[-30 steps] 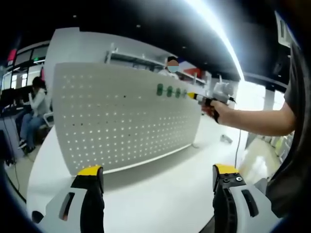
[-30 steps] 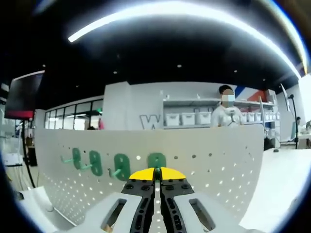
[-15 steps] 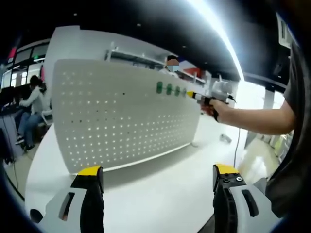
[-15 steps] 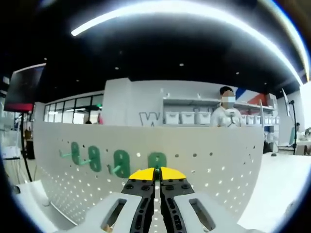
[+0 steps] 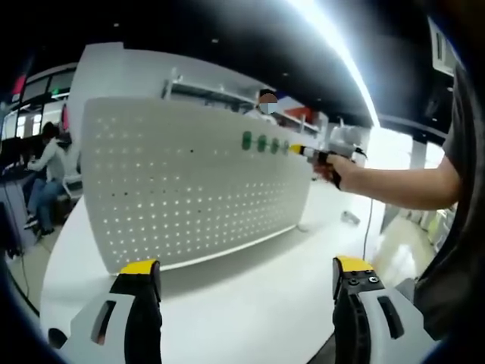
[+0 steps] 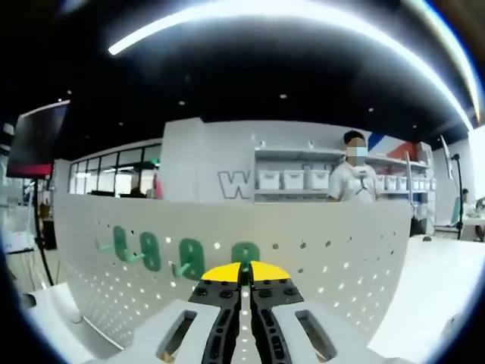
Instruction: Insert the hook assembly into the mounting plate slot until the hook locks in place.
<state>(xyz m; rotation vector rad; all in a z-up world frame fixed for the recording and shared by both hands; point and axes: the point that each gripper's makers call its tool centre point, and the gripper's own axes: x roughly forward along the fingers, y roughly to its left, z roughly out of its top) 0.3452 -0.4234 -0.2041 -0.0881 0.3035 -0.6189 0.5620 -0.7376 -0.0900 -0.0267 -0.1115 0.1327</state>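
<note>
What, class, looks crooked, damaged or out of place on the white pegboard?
Nothing stands out. The pegboard stands upright on the table, and the green hooks sit in a level row near its top edge. The right gripper is shut at the rightmost hook.

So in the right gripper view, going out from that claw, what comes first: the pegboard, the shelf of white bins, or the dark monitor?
1. The pegboard, straight ahead, right at the shut claw.
2. The dark monitor, off to the left, beyond the board's end.
3. The shelf of white bins, behind the board by the back wall.
</note>
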